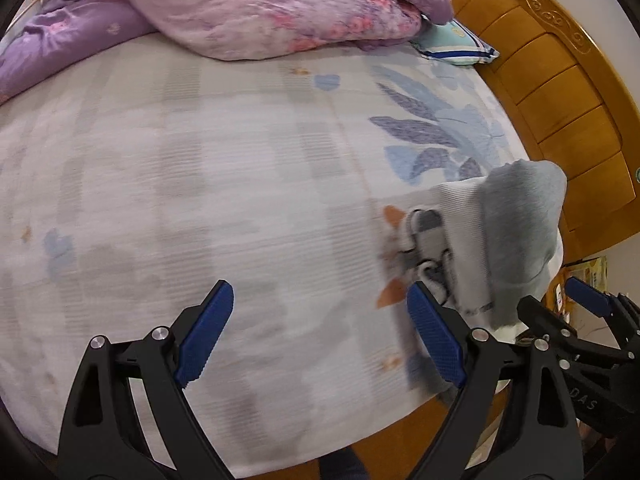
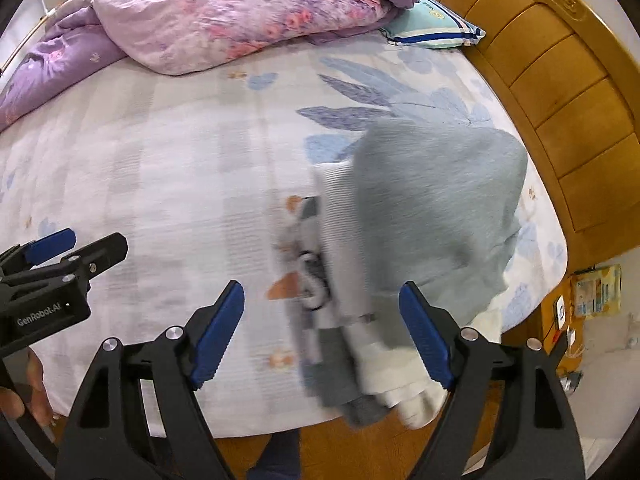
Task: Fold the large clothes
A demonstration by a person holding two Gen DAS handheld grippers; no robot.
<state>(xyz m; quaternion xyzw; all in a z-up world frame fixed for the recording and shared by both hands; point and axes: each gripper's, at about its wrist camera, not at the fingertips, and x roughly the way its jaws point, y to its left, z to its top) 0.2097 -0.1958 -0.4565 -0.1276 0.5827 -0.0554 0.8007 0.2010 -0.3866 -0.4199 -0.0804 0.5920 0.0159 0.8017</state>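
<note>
A folded grey and white garment (image 2: 432,208) with a dark printed patch lies in a bundle at the near right corner of the bed; the left wrist view has this garment (image 1: 516,232) at its right. My right gripper (image 2: 322,312) hangs above the bundle's near end, open, and its blue pads do not touch the cloth. My left gripper (image 1: 320,320) is open over bare sheet to the left of the garment, with nothing between its fingers. Each gripper also shows in the other's view: the right gripper (image 1: 560,304) and the left gripper (image 2: 84,246).
The pale checked sheet (image 1: 200,184) with blue leaf prints covers the bed. A rumpled purple and pink quilt (image 2: 224,12) and a teal pillow (image 2: 436,28) lie at the far side. A curved wooden headboard (image 2: 568,92) runs along the right. A hand (image 2: 20,392) holds the left gripper.
</note>
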